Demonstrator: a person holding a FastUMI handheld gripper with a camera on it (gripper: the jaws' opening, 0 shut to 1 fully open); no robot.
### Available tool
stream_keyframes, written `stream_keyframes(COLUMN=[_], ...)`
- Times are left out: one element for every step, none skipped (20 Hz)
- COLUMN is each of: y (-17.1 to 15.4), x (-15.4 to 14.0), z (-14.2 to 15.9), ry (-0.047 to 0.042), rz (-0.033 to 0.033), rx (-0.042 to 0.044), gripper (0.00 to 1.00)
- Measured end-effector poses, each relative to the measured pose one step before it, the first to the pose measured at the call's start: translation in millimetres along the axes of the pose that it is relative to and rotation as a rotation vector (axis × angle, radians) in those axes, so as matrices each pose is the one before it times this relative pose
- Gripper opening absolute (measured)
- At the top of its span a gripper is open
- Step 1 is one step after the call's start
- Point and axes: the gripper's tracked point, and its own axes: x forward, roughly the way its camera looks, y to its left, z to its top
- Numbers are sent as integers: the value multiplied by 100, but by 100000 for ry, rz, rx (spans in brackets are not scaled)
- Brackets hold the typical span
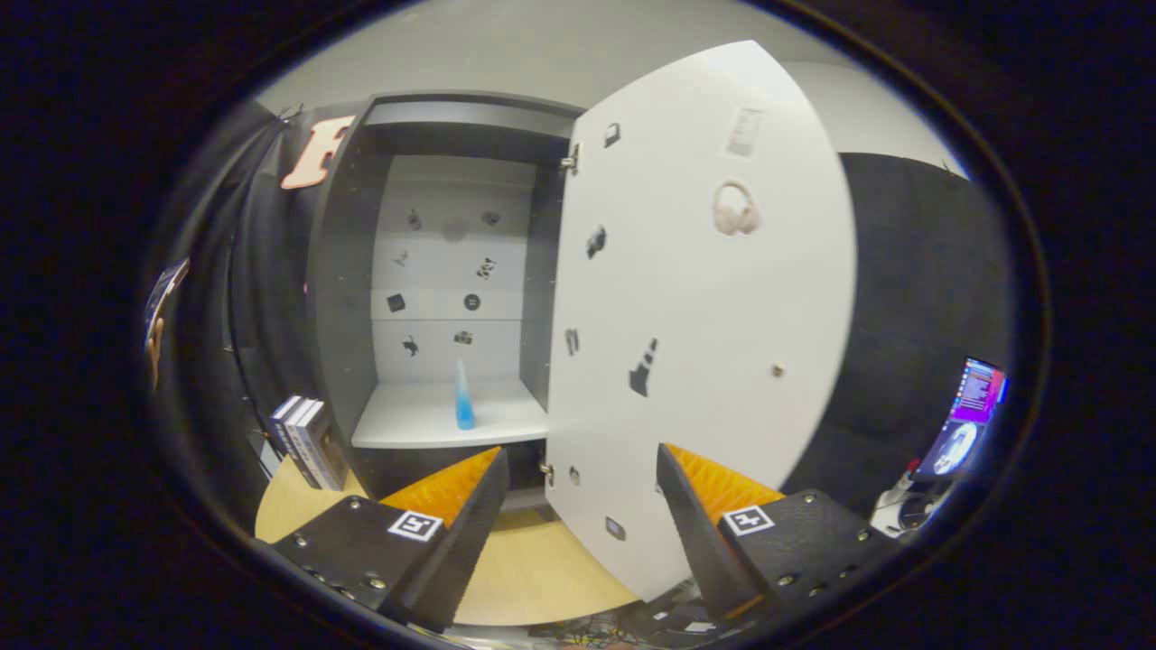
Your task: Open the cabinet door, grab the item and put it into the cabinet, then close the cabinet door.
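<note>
Blue bottle (464,399) stands upright on the cabinet (348,271) shelf (424,420), beyond the gripper (578,483), whose fingers are spread apart and hold nothing. White door (695,307) hangs open, just ahead of the right finger. Books (307,441) lean on the table (533,569), beside the cabinet.

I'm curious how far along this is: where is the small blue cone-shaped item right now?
The small blue cone-shaped item stands upright on the open grey cabinet's white shelf, beyond the gripper, whose jaws are open, left of the swung-open white door.
</note>
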Motion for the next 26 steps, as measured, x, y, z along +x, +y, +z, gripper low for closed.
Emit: stream_keyframes(y=[-1880, -1935, -1876, -1921, -1873, -1749, -1621, -1463, -1108, -748, -496, -228, -156, 77, 267, 351, 503, 571, 143, -363, 121, 310, 291, 347, 316, 204], x=[-829, -459, -399, -221, -4, 102, -368, 270, 423, 611, 558, 596, 749, 613, 597, 489, 363, 283, 307, 278, -101, 49, -66, -44, -47, -83], z=[-425, -594, -608, -476, -252, -32, -324, 68, 51, 238, 185, 331, 305, 416, 382, 241, 220, 42, -121, -47, 81, 67, -126, 63, -150, -12], ry=[1078, 1095, 1367, 983, 1078, 554, 362, 49, 23, -173, -489, -599, -682, -784, -849, -559, -427, -21, 385, -286, -285, -320, 329, 201, 779, 264], rz=[-4264, -4367, -4222, -4161, -3972, -3385, -3322, -2688, -2100, -1572, -965, -872, -467, 257, 326, 734, 1172, 1407, 345, -505, 726, 1791, 2407, 2846, 2751, 2262], rx=[948, 1374, 1464, 1221, 859, 661, 556, 526, 705, 764, 486, 259, -54, -73, 27, 292, 531, 513, -42, -832, -303, -270, -188, 468, 201, 339], gripper=[97, 97, 97, 97, 97, 97, 97, 97, 97, 97, 97, 97, 97, 97, 97, 97, 97, 97, 97, 97, 96, 96, 95, 95, 95, 95])
